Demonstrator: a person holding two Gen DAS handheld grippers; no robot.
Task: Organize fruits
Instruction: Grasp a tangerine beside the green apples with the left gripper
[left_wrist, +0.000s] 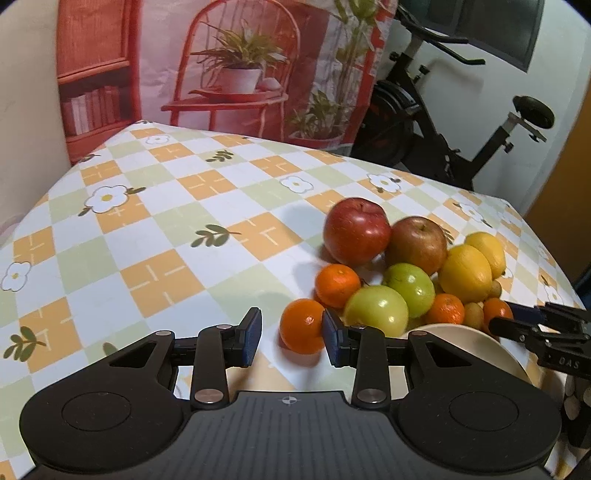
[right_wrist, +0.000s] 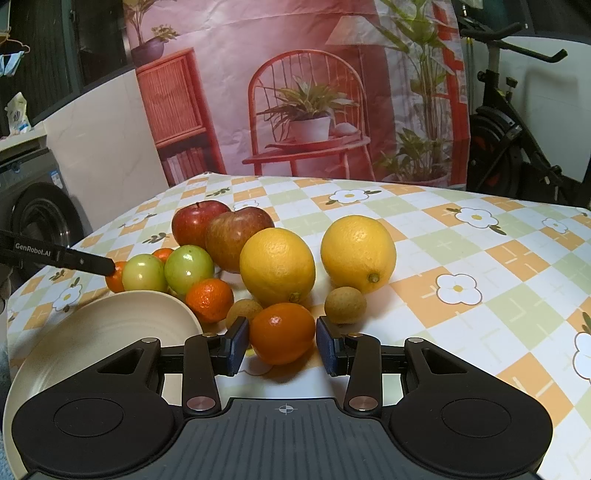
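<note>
Now we hold the left tool (left_wrist: 291, 339) low over the checked surface (left_wrist: 147, 236), at the left edge of the fruit pile. Its jaws are fairly narrow and nothing sits between them: the nearest mandarin (left_wrist: 301, 325) lies just outside, touching the outer face of the right finger (left_wrist: 331, 341), while the left finger (left_wrist: 249, 341) hangs over bare cloth. Our right tool (right_wrist: 282, 345) has a second mandarin (right_wrist: 282, 332) squarely between its jaws; the left pad (right_wrist: 236, 345) touches the peel, and a thin gap seems to remain at the right pad (right_wrist: 327, 347), so we cannot say the grip is firm. Beyond that fruit lie two small brown longans (right_wrist: 345, 304), one on each side, and behind them two lemons (right_wrist: 277, 266), side by side and not touching. Left of the lemons sit two green apples (right_wrist: 188, 269), another mandarin (right_wrist: 208, 299) in front of them, and two red apples (right_wrist: 238, 236) at the back, pressed together. From the right wrist view, the cream bowl (right_wrist: 92, 332) stands empty at lower left, its rim just beside that middle mandarin and the green apples. From the left wrist view, the right tool reaches in from the right edge, beyond the bowl's rim. All the fruit lies on the surface, none in the bowl.
</note>
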